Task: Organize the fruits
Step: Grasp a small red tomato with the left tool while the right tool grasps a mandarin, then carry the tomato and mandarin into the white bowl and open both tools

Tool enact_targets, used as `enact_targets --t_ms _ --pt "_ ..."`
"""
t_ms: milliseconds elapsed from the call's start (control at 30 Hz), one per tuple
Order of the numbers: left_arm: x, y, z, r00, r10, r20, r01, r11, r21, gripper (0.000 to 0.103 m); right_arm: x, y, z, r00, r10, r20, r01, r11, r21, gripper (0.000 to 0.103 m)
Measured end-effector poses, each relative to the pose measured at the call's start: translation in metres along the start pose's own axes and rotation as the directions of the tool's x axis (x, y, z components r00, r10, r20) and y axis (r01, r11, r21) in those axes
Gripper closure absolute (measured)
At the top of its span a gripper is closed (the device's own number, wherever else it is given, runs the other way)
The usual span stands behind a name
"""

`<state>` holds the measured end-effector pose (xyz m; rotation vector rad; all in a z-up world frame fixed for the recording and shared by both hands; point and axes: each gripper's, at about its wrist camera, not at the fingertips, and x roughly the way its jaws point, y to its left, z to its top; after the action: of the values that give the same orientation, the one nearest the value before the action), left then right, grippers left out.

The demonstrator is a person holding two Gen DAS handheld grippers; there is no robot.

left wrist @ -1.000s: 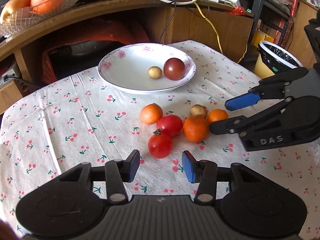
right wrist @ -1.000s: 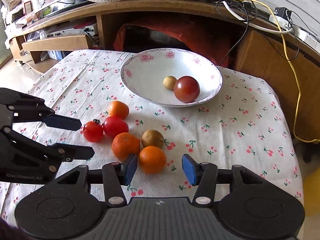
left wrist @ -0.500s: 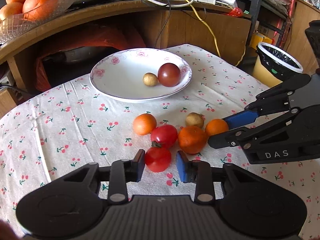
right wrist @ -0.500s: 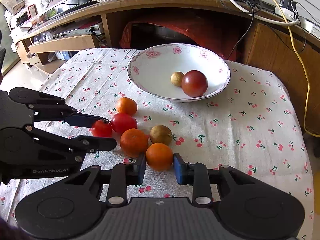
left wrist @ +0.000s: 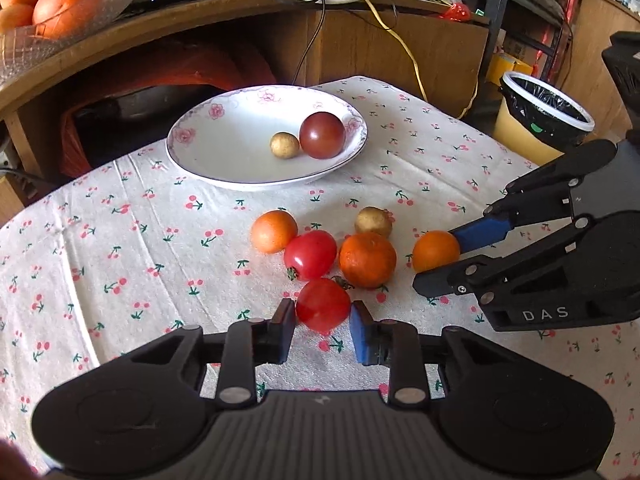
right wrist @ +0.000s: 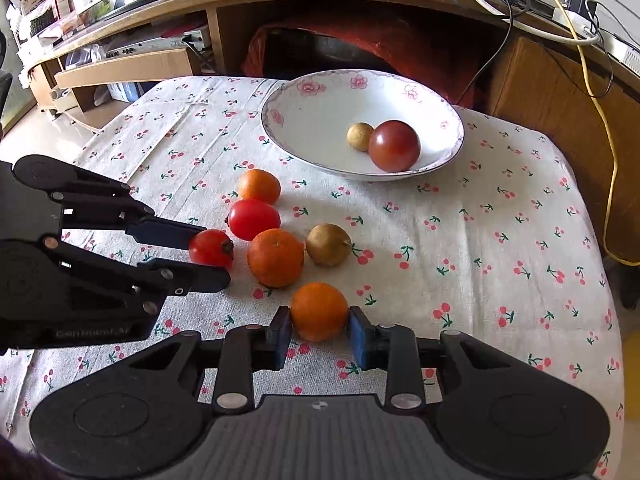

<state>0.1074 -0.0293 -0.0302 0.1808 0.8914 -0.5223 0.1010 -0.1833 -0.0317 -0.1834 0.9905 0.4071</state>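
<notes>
Red tomato [left wrist: 323, 309] on surface [left wrist: 120, 240], clamped between left tool [left wrist: 322, 332] pads. Small orange [right wrist: 319, 311] beside it, clamped in right tool [right wrist: 319, 336]. Both tools nearly closed, gripping. Bowl [left wrist: 208, 160] beyond.

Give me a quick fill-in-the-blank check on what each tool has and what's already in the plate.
1. The left tool is shut on a red ____.
2. The right tool is shut on a small ____.
3. The flowered plate holds ____ fruits.
4. The plate's larger fruit is a dark ____.

Missing words: tomato; orange; two; tomato
</notes>
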Motion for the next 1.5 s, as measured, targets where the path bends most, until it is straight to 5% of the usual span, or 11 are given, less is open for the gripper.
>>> enact_targets --t_ms 567,1100,1500 --pt "-0.003 0.002 0.005 1.000 -0.007 0.004 0.007 1.000 -0.021 0.066 -0.003 -0.002 0.003 1.000 0.010 -0.011 -0.009 1.000 0.029 0.078" --pt "-0.019 0.005 0.034 0.994 0.012 0.107 -0.006 0.998 -0.056 0.067 -0.014 -0.005 0.034 0.995 -0.005 0.101 -0.001 0.998 0.066 0.078" --pt "0.008 0.026 0.062 0.991 0.043 0.125 -0.032 0.996 -0.088 0.068 0.005 -0.024 0.064 0.988 -0.043 0.148 0.024 0.991 0.129 0.077"
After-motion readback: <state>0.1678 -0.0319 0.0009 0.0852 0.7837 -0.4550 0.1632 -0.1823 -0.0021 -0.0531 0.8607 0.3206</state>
